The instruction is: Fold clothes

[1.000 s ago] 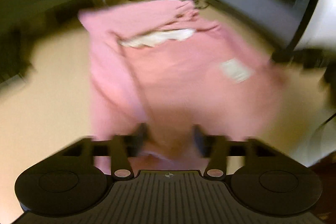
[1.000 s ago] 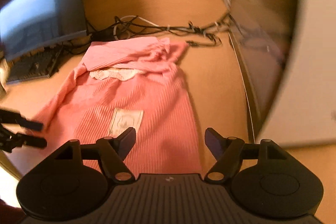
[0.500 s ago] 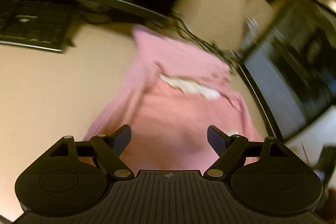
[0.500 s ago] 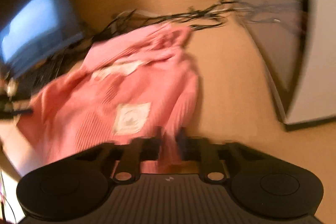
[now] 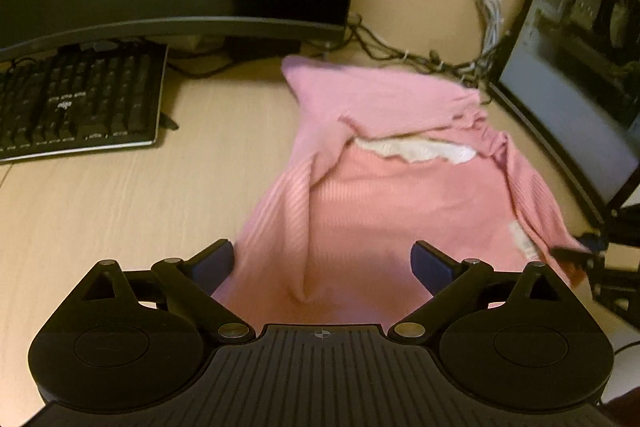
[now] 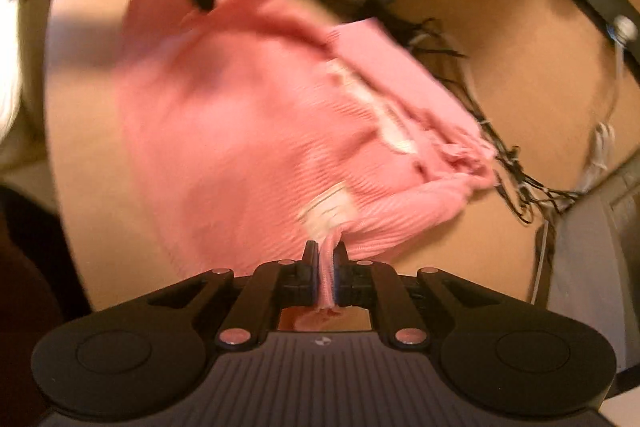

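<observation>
Pink ribbed knit sweater (image 5: pixel 384 195): lay rumpled on pale wooden tabletop (image 5: pixel 120 195). Right gripper (image 6: pixel 325 259) jaws had just clamped its edge, apparently the hem; left gripper (image 5: pixel 322 263) jaws had just opened wide, empty. Fold beginning.

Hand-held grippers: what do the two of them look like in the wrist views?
The left hand-held gripper and right hand-held gripper look alike: black ribbed body with a small crosshair mark, round discs either side, black linkage arms with silver pivots, dark blue finger pads.
</observation>
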The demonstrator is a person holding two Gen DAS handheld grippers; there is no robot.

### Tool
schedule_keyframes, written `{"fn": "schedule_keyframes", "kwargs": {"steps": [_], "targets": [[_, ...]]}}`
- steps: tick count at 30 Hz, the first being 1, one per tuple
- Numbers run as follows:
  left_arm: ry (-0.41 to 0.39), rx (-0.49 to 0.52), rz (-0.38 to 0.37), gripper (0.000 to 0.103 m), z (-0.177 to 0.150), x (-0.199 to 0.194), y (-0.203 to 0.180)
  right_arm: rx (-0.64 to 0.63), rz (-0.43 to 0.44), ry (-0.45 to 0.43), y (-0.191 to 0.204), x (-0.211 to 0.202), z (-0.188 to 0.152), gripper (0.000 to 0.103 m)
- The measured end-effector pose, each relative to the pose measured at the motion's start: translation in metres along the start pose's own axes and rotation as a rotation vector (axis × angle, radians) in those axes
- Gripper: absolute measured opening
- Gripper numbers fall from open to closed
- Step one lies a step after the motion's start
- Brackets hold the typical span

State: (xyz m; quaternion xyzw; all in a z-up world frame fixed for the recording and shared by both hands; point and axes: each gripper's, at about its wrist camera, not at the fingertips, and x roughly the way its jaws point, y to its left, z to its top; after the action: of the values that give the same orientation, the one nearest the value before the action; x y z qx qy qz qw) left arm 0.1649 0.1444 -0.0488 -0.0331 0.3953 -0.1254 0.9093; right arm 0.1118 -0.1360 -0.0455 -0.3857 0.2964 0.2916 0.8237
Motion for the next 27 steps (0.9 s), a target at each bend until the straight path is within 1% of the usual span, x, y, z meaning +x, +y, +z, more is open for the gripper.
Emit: {"fn": "schedule_keyframes", "kwargs": {"steps": [2,5,8,10,11,12,13,14,16,17,18,19,20,22,23,24,25,27], "targets": [[0.002,-0.032,0.015,0.099,-0.005,0.002,0.005,-0.012,-0.012,0.001,0.002,-0.002,-0.002,0.007],[-0.002,-0.117,0.052,0.099,-0.013,0.006,0.014,0.049,-0.001,0.013,-0.005,-0.003,-0.005,0.007],[-0.032,-0.206,0.091,0.099,-0.018,0.01,0.023,0.101,0.009,0.02,-0.011,-0.003,-0.006,0.007],[-0.057,-0.2,0.097,0.097,-0.018,0.01,0.023,0.119,0.017,0.021,-0.014,-0.003,-0.007,0.007],[-0.068,-0.188,0.098,0.083,-0.018,0.011,0.022,0.13,0.023,0.023,-0.016,-0.001,-0.006,0.007],[-0.072,-0.166,0.099,0.054,-0.017,0.011,0.019,0.137,0.022,0.025,-0.017,-0.001,-0.006,0.007],[-0.067,-0.128,0.1,0.043,-0.016,0.011,0.014,0.144,0.02,0.027,-0.019,-0.002,-0.005,0.007],[-0.063,-0.084,0.092,0.034,-0.015,0.011,0.008,0.136,0.011,0.024,-0.019,-0.004,-0.004,0.007],[-0.059,0.032,0.046,0.03,-0.016,0.006,-0.009,0.098,0.001,0.012,-0.018,-0.012,-0.002,0.007],[-0.056,0.108,0.019,0.027,-0.018,0.004,-0.02,0.073,0.007,0.012,-0.017,-0.015,-0.001,0.007],[-0.048,0.184,-0.013,0.027,-0.02,0.001,-0.031,0.041,0.021,0.019,-0.014,-0.016,-0.001,0.007],[-0.031,0.229,-0.052,0.027,-0.022,0.001,-0.04,0.003,0.032,0.028,-0.009,-0.016,-0.001,0.007],[-0.007,0.247,-0.097,0.028,-0.024,0.002,-0.046,-0.044,0.035,0.038,-0.004,-0.015,-0.002,0.007],[0.039,0.251,-0.171,0.034,-0.027,0.006,-0.052,-0.137,0.035,0.051,0.005,-0.013,-0.005,0.008],[0.062,0.245,-0.202,0.04,-0.028,0.009,-0.054,-0.178,0.03,0.05,0.01,-0.014,-0.005,0.008],[0.082,0.235,-0.231,0.049,-0.029,0.012,-0.055,-0.218,0.026,0.048,0.015,-0.015,-0.006,0.011],[0.093,0.221,-0.256,0.054,-0.03,0.014,-0.054,-0.241,0.027,0.048,0.017,-0.016,-0.005,0.011],[0.111,0.191,-0.303,0.073,-0.031,0.017,-0.054,-0.264,0.032,0.046,0.02,-0.015,-0.002,0.011]]}}
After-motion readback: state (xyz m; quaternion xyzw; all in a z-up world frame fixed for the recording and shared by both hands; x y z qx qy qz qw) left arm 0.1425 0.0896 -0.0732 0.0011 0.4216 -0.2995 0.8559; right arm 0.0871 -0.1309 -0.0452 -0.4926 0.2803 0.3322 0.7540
